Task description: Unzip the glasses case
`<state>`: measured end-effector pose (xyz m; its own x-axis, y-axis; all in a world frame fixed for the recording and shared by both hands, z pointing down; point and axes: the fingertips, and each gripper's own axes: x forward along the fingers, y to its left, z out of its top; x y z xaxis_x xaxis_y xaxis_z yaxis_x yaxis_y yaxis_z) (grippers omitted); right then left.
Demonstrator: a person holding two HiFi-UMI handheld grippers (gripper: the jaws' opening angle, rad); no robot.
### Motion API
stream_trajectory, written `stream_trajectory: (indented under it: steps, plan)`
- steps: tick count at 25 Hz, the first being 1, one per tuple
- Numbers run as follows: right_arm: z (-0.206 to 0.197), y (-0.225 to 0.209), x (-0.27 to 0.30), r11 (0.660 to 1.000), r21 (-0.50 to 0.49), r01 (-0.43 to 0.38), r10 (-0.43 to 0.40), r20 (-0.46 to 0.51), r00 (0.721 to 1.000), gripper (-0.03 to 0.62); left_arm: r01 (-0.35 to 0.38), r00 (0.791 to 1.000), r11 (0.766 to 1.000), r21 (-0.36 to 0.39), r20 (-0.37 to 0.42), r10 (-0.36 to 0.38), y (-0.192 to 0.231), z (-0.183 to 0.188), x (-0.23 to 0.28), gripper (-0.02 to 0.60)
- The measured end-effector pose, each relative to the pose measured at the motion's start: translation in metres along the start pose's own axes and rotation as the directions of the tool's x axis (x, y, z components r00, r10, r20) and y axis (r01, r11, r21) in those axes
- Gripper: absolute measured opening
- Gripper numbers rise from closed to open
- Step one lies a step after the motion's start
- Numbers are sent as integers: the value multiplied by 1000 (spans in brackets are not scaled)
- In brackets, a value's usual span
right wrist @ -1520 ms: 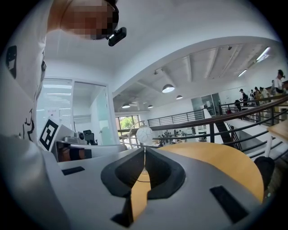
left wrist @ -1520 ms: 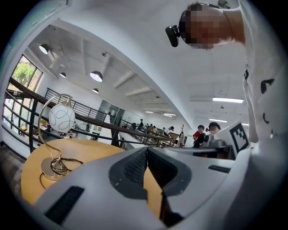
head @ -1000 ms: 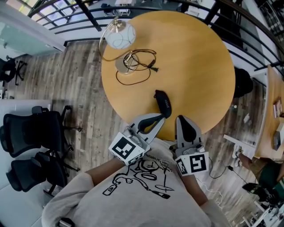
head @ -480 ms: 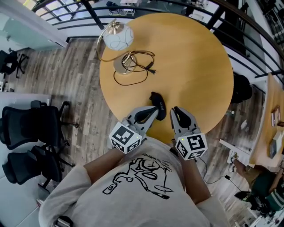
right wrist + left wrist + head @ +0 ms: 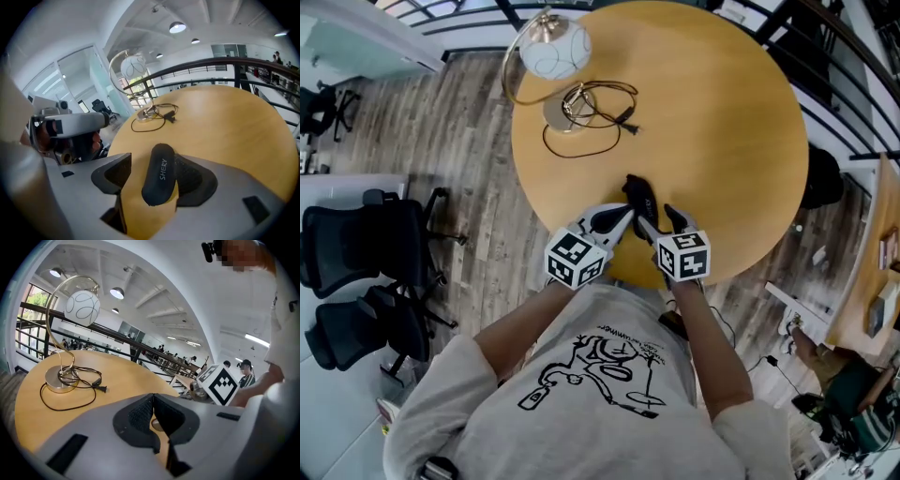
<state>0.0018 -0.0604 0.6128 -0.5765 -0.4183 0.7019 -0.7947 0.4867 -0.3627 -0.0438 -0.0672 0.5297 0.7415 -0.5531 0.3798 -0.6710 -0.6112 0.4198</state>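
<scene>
A black glasses case (image 5: 638, 198) lies on the round wooden table (image 5: 722, 122) near its front edge. The right gripper view shows the case (image 5: 159, 174) with white lettering on its top. My right gripper (image 5: 157, 165) points down at it, and its jaws are opening. The case lies between them, close to the right-hand pad (image 5: 197, 176), with a gap to the left-hand one. In the head view the right gripper (image 5: 657, 221) straddles the case's near end. My left gripper (image 5: 627, 213) is shut with nothing in it, just left of the case. Its closed jaws (image 5: 153, 401) hover low over the tabletop.
A gold desk lamp with a white globe (image 5: 554, 51) stands at the table's far left, and its black cord (image 5: 581, 141) is looped beside the base. Black office chairs (image 5: 366, 272) stand on the floor to the left. A railing runs behind the table.
Both grippers have come down and forward from over the table's edge to the glasses case. The right gripper's jaws have gone from shut to wide apart around the case.
</scene>
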Motion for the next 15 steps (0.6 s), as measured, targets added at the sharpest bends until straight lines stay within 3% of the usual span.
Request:
stream_trajectory:
  steps: [10, 15]
  plan:
    - [-52, -21, 68, 999, 41, 15, -7, -186, 983, 299, -23, 996, 999, -36, -88, 20, 25, -52, 21, 9]
    - [-57, -25, 81, 999, 45, 18, -8, -206, 979, 311, -25, 996, 998, -53, -90, 20, 28, -56, 20, 9]
